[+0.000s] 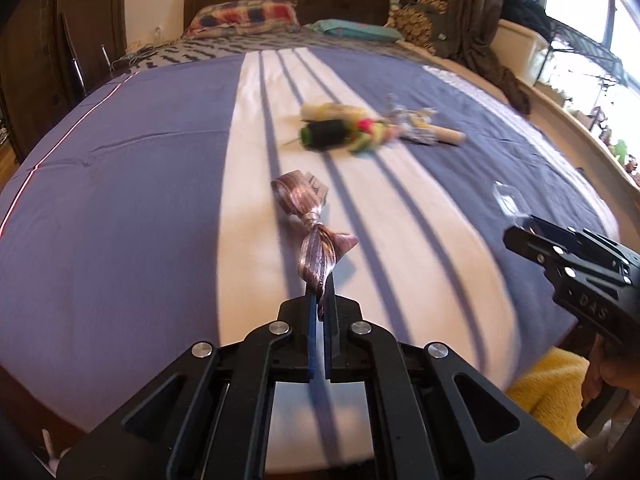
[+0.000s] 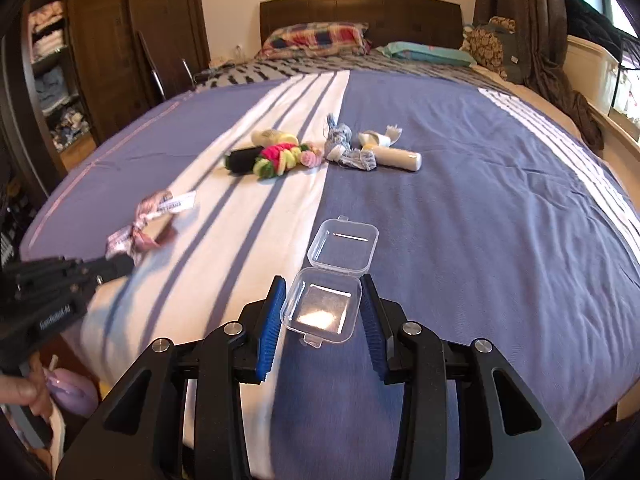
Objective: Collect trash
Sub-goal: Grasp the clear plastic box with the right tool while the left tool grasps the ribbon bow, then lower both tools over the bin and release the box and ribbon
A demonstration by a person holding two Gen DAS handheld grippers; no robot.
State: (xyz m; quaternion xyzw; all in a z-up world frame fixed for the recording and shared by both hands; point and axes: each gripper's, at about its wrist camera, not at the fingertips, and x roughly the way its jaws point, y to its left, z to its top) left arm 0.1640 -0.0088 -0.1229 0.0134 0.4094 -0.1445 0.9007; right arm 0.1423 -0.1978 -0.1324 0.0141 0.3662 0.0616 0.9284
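Note:
My left gripper (image 1: 320, 284) is shut on one end of a pink striped knotted ribbon (image 1: 308, 224), which trails forward over the white stripe of the bed cover; it also shows in the right wrist view (image 2: 140, 228). My right gripper (image 2: 323, 286) has its jaws wide, one on each side of a clear plastic hinged box (image 2: 324, 304) that lies open on the blue cover; whether the pads touch it I cannot tell. Further up the bed lie a black spool (image 1: 324, 134), colourful hair ties (image 2: 280, 158), a grey fabric scrap (image 2: 344, 144) and a cream tube (image 2: 396, 158).
The bed cover (image 2: 480, 220) is blue with white stripes. Pillows (image 2: 316, 40) and a dark headboard are at the far end. A wardrobe (image 2: 120, 32) stands at the left, a curtain and window sill at the right. A yellow cloth (image 1: 548, 388) lies below the bed's near edge.

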